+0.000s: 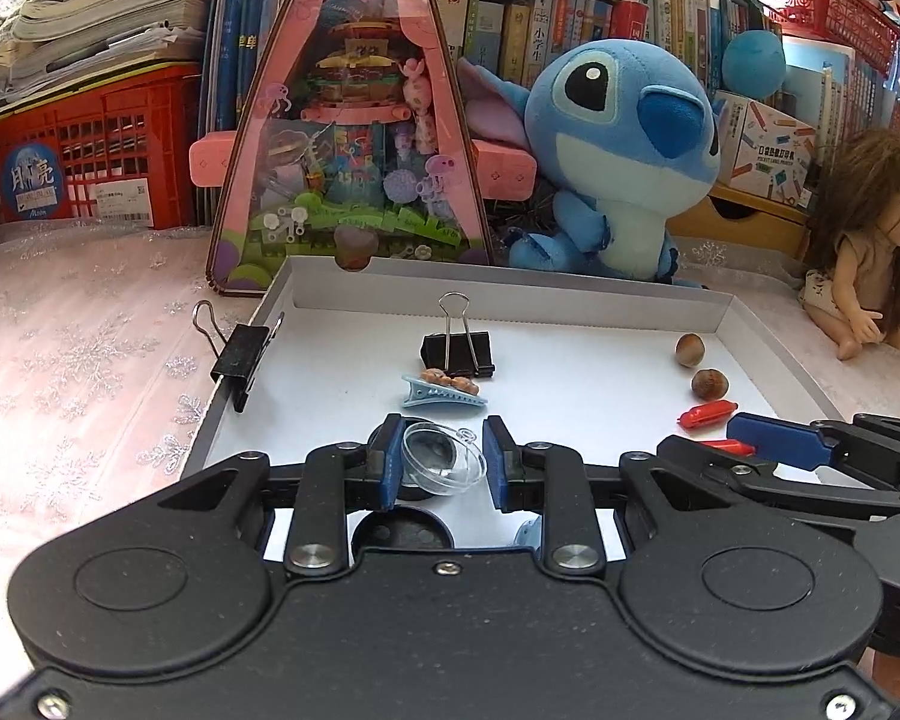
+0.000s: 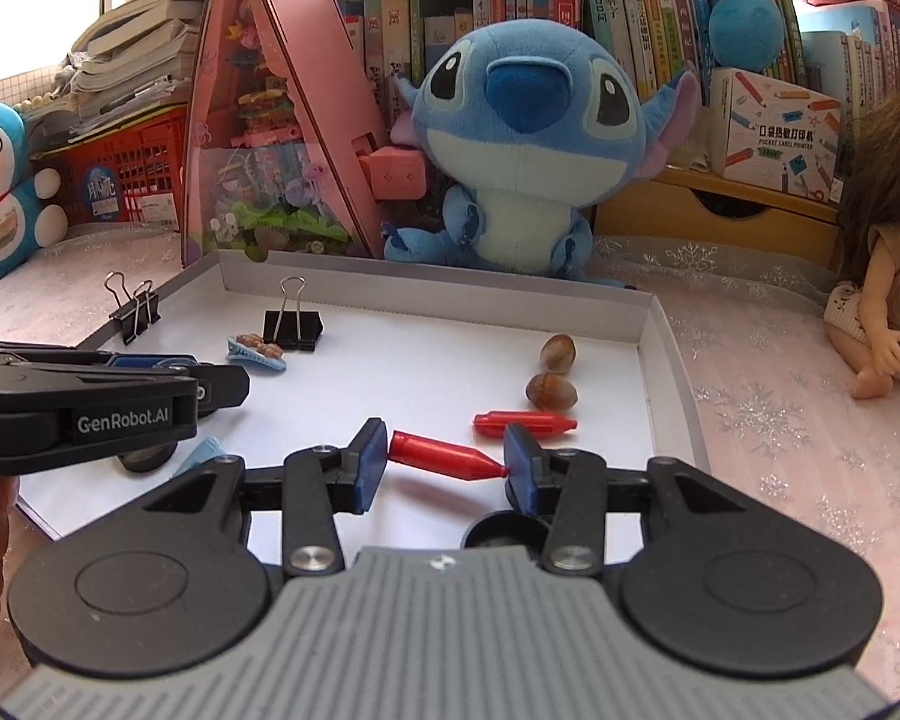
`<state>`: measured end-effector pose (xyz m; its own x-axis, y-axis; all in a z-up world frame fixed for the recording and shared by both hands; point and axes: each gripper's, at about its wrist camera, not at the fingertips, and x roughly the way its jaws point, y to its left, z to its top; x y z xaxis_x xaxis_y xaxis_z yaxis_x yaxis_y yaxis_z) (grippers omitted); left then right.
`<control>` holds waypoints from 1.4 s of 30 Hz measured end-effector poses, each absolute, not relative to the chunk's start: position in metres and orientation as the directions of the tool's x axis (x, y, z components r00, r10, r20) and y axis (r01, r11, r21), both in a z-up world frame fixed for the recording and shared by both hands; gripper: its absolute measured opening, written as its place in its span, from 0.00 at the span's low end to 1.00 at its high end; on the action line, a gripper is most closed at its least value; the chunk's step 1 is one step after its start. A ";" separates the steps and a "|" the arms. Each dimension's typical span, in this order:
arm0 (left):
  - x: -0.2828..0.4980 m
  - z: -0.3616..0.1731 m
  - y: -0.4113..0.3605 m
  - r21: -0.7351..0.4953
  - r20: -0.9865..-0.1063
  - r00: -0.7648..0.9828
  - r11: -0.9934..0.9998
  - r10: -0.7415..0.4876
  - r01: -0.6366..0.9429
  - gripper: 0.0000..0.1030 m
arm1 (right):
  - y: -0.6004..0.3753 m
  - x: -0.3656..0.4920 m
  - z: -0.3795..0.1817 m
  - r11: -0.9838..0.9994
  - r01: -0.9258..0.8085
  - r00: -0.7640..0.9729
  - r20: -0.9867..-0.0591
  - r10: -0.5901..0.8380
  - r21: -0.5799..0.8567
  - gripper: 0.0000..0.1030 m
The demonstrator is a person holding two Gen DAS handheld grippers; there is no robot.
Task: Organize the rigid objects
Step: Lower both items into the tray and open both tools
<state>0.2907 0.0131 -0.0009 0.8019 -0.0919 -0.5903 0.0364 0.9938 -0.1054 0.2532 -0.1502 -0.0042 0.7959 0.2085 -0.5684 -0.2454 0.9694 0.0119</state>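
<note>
A shallow white tray [image 1: 510, 294] holds the small items. My left gripper [image 1: 441, 461] is shut on a small clear plastic dome [image 1: 445, 463], held just above the tray floor. Beyond it lie a blue hair clip [image 1: 441, 393] and a black binder clip [image 1: 457, 354]. My right gripper [image 2: 447, 459] is shut on a red pointed capsule [image 2: 444, 455], gripped end to end. A second red capsule [image 2: 523, 423] lies on the tray past it, with two hazelnuts [image 2: 551, 391] further back. The left gripper [image 2: 90, 402] shows at the left of the right wrist view.
Another binder clip [image 1: 240, 354] is clamped on the tray's left rim. Black round pieces [image 1: 402, 531] lie under the grippers. A pink triangular display box [image 1: 354, 120], a blue plush toy [image 1: 618, 150] and a doll [image 1: 864, 252] stand behind and beside the tray.
</note>
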 end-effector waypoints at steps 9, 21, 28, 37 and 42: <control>0.290 -0.004 0.008 -0.081 -0.581 0.809 0.995 -0.091 0.054 0.24 | -0.150 0.253 -0.006 0.967 -0.253 0.798 -0.563 0.216 0.012 0.49; 0.289 -0.004 0.007 -0.075 -0.579 0.811 0.996 -0.089 0.056 0.25 | -0.150 0.252 -0.006 0.968 -0.250 0.799 -0.562 0.213 0.013 0.51; 0.286 -0.002 0.007 -0.083 -0.579 0.810 0.995 -0.096 0.058 0.31 | -0.151 0.250 -0.004 0.970 -0.241 0.800 -0.562 0.213 0.024 0.59; 0.272 0.008 0.007 -0.066 -0.564 0.822 0.996 -0.082 0.054 0.38 | -0.154 0.239 0.005 0.972 -0.233 0.814 -0.544 0.205 0.016 0.62; 0.263 0.016 0.004 -0.054 -0.556 0.827 0.997 -0.080 0.061 0.40 | -0.155 0.231 0.011 0.973 -0.232 0.821 -0.534 0.201 0.010 0.63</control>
<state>0.2625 0.0043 0.0163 0.8272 -0.0802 -0.5561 0.0607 0.9967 -0.0535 0.2309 -0.1552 0.0112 0.8214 0.2012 -0.5337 -0.2318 0.9727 0.0100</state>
